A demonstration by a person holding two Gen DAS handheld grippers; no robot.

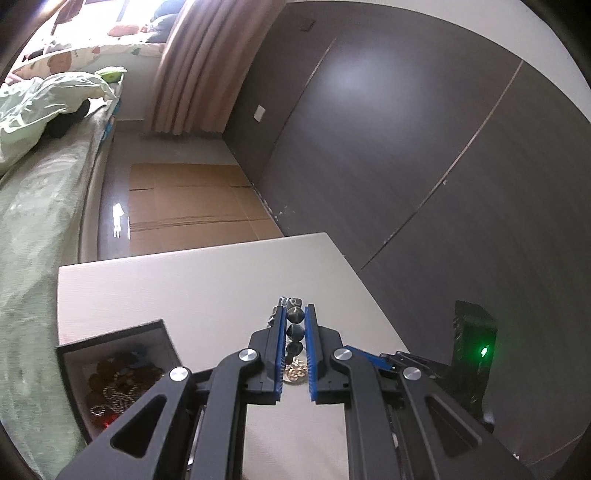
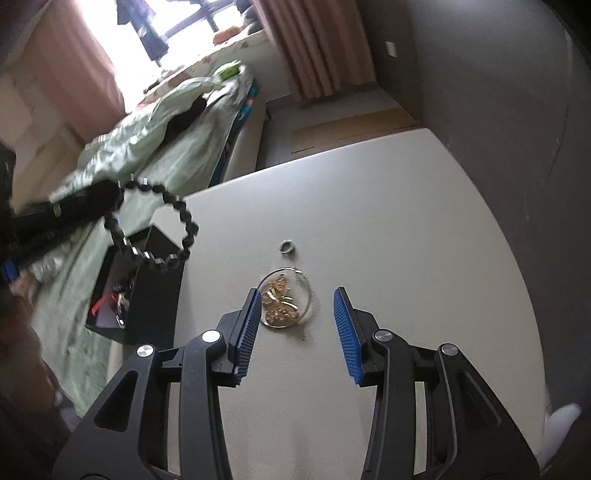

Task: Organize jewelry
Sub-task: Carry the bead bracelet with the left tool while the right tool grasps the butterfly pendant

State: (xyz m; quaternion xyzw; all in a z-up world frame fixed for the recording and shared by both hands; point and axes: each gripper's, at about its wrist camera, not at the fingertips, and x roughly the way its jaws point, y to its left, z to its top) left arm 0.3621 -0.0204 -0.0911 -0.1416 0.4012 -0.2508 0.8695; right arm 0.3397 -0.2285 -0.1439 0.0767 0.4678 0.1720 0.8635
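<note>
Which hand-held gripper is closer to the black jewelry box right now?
Left. The left hand-held gripper hangs the black bead bracelet above the black jewelry box; the right hand-held gripper hovers over the gold jewelry.

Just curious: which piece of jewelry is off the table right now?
The dark bead bracelet, gripped by the left gripper; the small ring lies on the table.

Dark grey panelled wall (image 1: 406, 129), pinkish curtain (image 1: 195, 66), green-covered bed (image 2: 155, 122), bright window (image 2: 122, 33).
</note>
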